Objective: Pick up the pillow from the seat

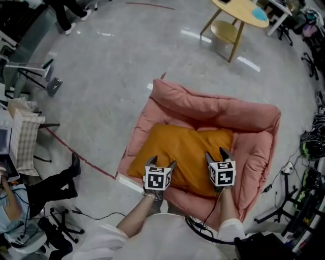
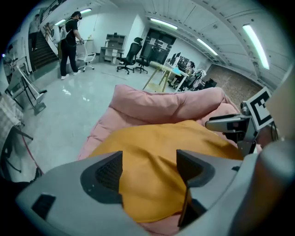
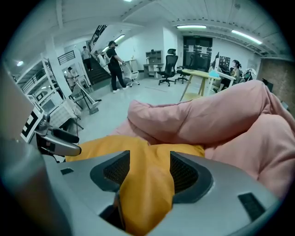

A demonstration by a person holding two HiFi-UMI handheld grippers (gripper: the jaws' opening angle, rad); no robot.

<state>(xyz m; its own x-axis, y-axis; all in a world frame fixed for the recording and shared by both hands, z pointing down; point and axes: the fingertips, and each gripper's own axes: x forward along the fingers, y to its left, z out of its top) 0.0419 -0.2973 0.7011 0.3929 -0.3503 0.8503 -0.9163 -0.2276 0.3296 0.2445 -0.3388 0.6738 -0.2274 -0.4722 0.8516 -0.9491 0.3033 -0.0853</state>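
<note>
An orange pillow (image 1: 183,152) lies on a pink padded seat (image 1: 223,114) on the floor. My left gripper (image 1: 162,162) sits at the pillow's near left edge and my right gripper (image 1: 216,154) at its near right edge. In the left gripper view the left gripper (image 2: 150,168) stands open, with the pillow (image 2: 156,143) spreading between and beyond its jaws. In the right gripper view the right gripper (image 3: 150,170) is open too, and a raised fold of the pillow (image 3: 147,193) fills the gap. The pink seat (image 3: 207,115) rises behind.
A round wooden table (image 1: 241,12) stands beyond the seat. A seated person's legs (image 1: 51,188) and a checked bag (image 1: 23,134) are at the left. Cables and stands (image 1: 304,188) crowd the right edge. Office chairs (image 2: 131,57) and a standing person (image 2: 69,41) are farther off.
</note>
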